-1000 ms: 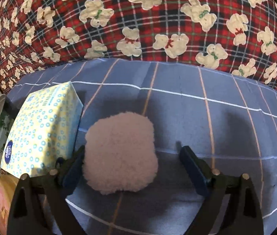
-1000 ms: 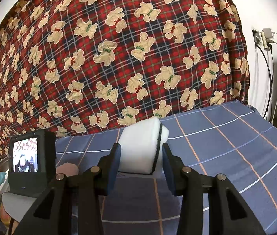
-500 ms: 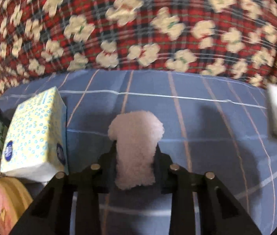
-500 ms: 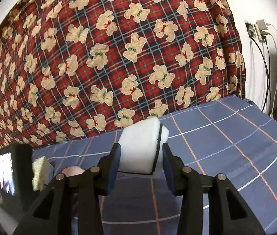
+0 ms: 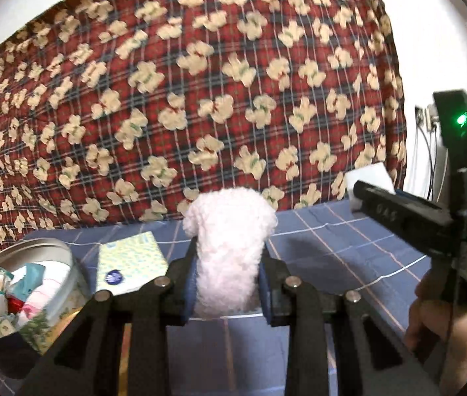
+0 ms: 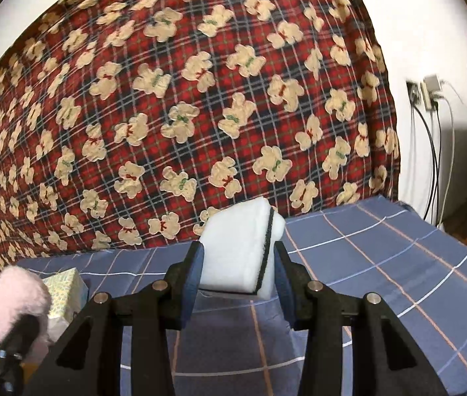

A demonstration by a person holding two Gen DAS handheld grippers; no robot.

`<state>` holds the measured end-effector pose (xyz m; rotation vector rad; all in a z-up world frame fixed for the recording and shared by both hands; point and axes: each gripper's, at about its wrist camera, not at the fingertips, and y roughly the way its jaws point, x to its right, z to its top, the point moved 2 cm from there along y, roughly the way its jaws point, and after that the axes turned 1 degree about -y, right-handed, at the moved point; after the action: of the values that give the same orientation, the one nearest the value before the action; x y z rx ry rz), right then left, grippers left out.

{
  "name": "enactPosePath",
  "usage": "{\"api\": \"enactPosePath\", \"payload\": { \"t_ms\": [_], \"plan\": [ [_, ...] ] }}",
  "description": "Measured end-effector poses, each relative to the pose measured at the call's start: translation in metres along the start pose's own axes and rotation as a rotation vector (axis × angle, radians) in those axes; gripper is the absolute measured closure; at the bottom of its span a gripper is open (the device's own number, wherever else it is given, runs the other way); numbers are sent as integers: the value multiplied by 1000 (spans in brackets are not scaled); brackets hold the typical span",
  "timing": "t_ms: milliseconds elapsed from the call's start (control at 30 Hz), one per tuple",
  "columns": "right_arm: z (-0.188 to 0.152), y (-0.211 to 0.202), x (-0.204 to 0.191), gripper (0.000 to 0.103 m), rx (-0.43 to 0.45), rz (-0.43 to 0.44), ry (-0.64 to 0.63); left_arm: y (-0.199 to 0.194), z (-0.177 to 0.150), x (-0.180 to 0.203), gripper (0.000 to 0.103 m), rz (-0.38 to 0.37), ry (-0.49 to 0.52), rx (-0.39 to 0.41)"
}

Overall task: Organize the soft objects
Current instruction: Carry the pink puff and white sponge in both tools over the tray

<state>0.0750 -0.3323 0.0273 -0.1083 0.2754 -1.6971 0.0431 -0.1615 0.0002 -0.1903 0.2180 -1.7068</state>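
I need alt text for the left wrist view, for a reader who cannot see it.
The left hand-held gripper squeezes a fluffy pink puff above a blue checked cloth. A tissue pack and a metal tin sit at left; the right hand-held gripper holds a white sponge.

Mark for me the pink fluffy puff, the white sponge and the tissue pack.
pink fluffy puff [image 5: 230, 247]: left wrist view, middle of its fluffy body above the pads.
white sponge [image 6: 233, 250]: right wrist view, centre of its broad white face.
tissue pack [image 5: 129, 262]: left wrist view, middle of its patterned top.
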Motion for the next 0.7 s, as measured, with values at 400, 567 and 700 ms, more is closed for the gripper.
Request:
{"api": "enactPosePath", "payload": {
  "t_ms": [400, 567, 700],
  "plan": [
    [-16, -30, -31, 58, -3, 62, -23, -29, -8, -31, 74, -27, -31, 24],
    [-28, -56, -50, 58, 25, 74, -54, -36, -10, -41, 73, -25, -32, 37],
    [-35, -68, -70, 58, 49, 62, -124, -41, -12, -50, 73, -37, -35, 27]
  ]
}}
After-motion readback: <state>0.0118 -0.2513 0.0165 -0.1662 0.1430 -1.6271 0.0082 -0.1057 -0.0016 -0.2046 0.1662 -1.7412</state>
